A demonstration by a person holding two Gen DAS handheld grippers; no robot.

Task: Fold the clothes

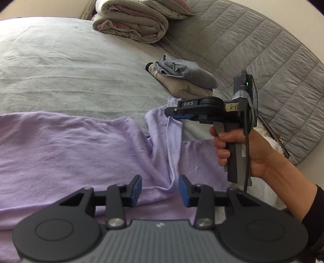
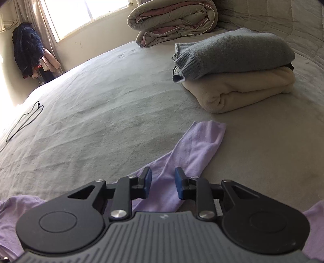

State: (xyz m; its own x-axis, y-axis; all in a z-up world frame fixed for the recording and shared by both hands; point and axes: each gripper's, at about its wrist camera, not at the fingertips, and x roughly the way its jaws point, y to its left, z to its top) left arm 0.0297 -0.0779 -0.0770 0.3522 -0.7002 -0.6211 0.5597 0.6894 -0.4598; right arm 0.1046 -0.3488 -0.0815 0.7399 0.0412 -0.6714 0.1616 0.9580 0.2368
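A lilac garment (image 1: 70,151) lies spread on the grey bed sheet (image 1: 70,70). My left gripper (image 1: 160,190) hovers open over its middle, a raised fold of the cloth running up between the pads without touching them. One lilac sleeve (image 2: 200,141) stretches away flat on the sheet. My right gripper (image 2: 163,182) sits low over that sleeve's near part, jaws apart, cloth between the pads but not pinched. In the left wrist view a hand (image 1: 243,149) holds the right gripper (image 1: 172,113) side-on above the sleeve.
A folded grey sweater (image 2: 239,50) on a folded cream garment (image 2: 243,89) sits just beyond the sleeve. A rolled quilt (image 2: 174,18) lies at the far end, a quilted grey cover (image 1: 253,50) to the right. A black cable (image 2: 22,119) trails on the left.
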